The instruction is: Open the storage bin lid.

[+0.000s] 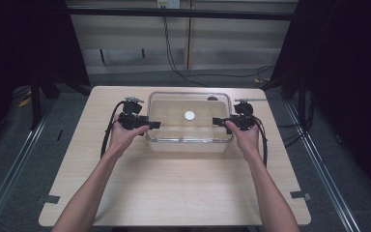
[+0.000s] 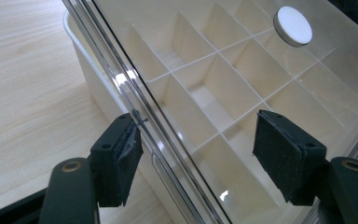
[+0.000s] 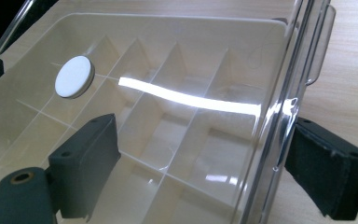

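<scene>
Clear rectangular plastic compartment box (image 1: 189, 118) with transparent lid sits mid-table on pale wooden table (image 1: 174, 183). Left gripper (image 1: 155, 124) and right gripper (image 1: 216, 121) straddle opposite lid edges, jaws apart, pads not pressing; bare tabletop all round

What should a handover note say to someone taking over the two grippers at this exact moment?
Left gripper: jaws open, straddling the left edge of the clear lid; pads not clamped.
Right gripper: jaws open astride the lid's right edge, likewise no grip.
The compartment box stands at the far middle of the table, lid on, white round disc at the lid's centre.
Done: both grippers placed at the lid's ends.
Left: probably close both and lift the lid.
</scene>
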`<action>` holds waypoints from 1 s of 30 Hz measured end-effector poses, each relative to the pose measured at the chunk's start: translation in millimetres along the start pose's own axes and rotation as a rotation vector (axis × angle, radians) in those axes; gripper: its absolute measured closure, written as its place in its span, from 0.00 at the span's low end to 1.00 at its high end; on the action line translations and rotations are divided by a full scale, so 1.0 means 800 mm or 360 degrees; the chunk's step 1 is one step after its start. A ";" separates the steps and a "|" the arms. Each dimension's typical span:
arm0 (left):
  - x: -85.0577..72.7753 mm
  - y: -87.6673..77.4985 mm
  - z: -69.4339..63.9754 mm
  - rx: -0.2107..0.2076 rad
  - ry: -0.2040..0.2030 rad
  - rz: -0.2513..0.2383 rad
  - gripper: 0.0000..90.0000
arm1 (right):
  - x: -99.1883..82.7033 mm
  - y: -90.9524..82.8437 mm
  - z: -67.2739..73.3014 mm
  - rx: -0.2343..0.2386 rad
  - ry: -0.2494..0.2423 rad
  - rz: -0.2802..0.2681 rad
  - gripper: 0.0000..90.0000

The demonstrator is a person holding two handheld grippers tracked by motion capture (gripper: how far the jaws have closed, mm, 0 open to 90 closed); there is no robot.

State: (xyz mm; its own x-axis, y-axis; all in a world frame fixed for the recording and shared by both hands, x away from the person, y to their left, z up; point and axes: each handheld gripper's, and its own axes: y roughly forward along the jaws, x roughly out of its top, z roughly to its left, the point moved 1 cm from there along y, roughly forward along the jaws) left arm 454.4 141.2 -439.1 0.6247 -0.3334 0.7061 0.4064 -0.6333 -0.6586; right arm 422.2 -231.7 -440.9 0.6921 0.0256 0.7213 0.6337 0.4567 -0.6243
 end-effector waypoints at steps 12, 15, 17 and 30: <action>0.002 -0.008 0.001 -0.0015 -0.0006 -0.0074 0.46 | 0.004 -0.012 -0.003 -0.0005 0.0034 -0.0080 0.29; 0.002 -0.011 0.001 -0.0013 -0.0006 -0.0089 0.48 | 0.004 -0.017 -0.005 -0.0045 0.0031 -0.0087 0.41; 0.002 -0.012 0.000 -0.0005 -0.0005 -0.0098 0.49 | 0.004 -0.018 -0.005 -0.0061 0.0019 -0.0088 0.46; 0.004 -0.028 -0.011 0.0068 0.0069 -0.0168 0.57 | 0.005 -0.038 -0.003 -0.0057 -0.0019 -0.0153 0.57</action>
State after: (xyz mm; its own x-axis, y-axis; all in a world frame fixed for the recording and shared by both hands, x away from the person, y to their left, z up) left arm 441.2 147.8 -420.1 0.5478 -0.2969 0.7822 0.4971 -0.6365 -0.5897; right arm 406.7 -247.6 -419.7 0.6234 -0.0063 0.7819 0.7092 0.4255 -0.5621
